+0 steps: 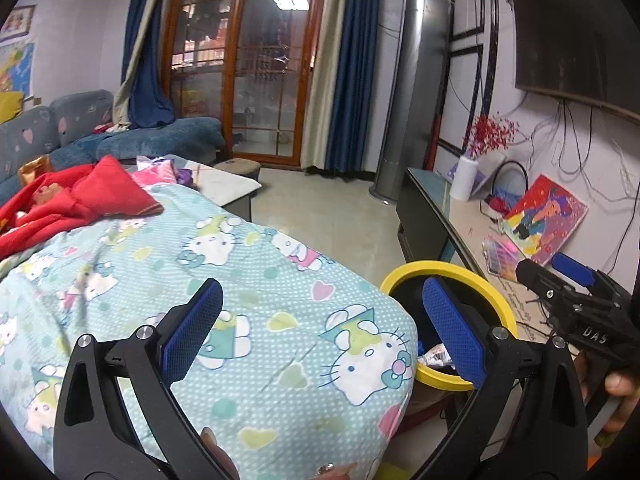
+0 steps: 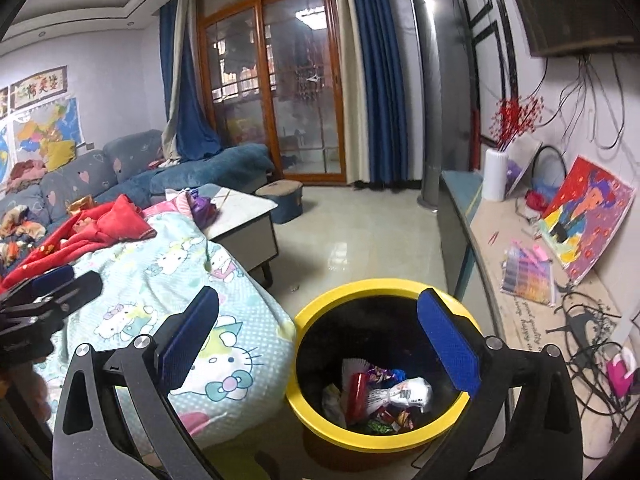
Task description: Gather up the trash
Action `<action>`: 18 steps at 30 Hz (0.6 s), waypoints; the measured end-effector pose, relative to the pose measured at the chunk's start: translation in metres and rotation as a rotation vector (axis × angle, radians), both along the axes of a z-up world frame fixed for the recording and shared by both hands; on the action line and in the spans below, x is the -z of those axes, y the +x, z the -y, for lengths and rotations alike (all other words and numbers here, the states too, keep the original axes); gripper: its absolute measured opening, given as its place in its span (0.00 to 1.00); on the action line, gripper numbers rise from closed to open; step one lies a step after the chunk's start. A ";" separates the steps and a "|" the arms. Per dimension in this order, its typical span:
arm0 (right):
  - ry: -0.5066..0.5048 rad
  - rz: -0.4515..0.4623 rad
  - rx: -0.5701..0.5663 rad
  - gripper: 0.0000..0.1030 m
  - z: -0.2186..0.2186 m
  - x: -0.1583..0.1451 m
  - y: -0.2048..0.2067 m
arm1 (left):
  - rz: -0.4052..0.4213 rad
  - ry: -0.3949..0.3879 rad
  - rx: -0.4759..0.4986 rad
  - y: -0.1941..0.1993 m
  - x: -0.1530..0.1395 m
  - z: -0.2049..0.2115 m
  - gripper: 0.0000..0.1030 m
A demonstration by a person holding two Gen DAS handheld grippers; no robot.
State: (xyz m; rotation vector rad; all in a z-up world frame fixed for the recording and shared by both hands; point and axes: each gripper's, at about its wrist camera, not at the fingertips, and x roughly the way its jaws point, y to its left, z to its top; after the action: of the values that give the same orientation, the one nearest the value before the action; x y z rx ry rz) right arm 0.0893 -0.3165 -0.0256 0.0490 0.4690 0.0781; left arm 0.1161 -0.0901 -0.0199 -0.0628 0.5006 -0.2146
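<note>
Trash (image 2: 380, 396) lies in the yellow-rimmed bin (image 2: 320, 304). Above it the right hand-held gripper (image 2: 318, 336) gapes fully wide, empty. Left hand-held gripper (image 1: 324, 332) likewise wide open, holding nothing.

Pale walls enclosed the room, and a glossy tiled floor (image 2: 360, 240) ran to wood-framed glass doors (image 2: 280, 92) flanked by blue curtains (image 2: 376, 80). A blue sofa (image 2: 132, 168) stood along the left wall under a map (image 2: 48, 124). A tall grey floor unit (image 2: 434, 88) stood near a long surface (image 2: 500, 248) below a wall-mounted television (image 2: 580, 4).
</note>
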 end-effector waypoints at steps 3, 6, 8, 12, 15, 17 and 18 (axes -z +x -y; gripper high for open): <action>-0.016 0.031 0.020 0.94 -0.011 -0.003 -0.010 | 0.018 -0.002 -0.022 -0.010 -0.004 -0.011 0.89; -0.042 0.084 0.046 0.94 -0.024 -0.005 -0.024 | 0.032 -0.002 -0.039 -0.022 -0.005 -0.021 0.89; -0.064 0.117 0.046 0.94 -0.033 -0.006 -0.034 | 0.040 0.001 -0.053 -0.029 -0.005 -0.026 0.89; -0.108 0.184 0.039 0.94 -0.051 -0.007 -0.052 | 0.063 -0.006 -0.071 -0.047 -0.002 -0.039 0.89; -0.099 0.196 0.036 0.94 -0.059 -0.006 -0.063 | 0.075 -0.004 -0.084 -0.058 0.000 -0.047 0.89; -0.081 0.197 0.045 0.94 -0.061 -0.004 -0.069 | 0.076 -0.001 -0.087 -0.064 0.001 -0.049 0.89; -0.084 0.198 0.047 0.94 -0.064 -0.002 -0.072 | 0.073 -0.003 -0.086 -0.068 0.003 -0.052 0.89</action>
State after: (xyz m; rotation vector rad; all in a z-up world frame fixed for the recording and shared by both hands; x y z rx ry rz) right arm 0.0171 -0.2529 -0.0235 -0.0306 0.2725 0.0168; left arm 0.0485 -0.0382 -0.0230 -0.0790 0.4235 -0.1327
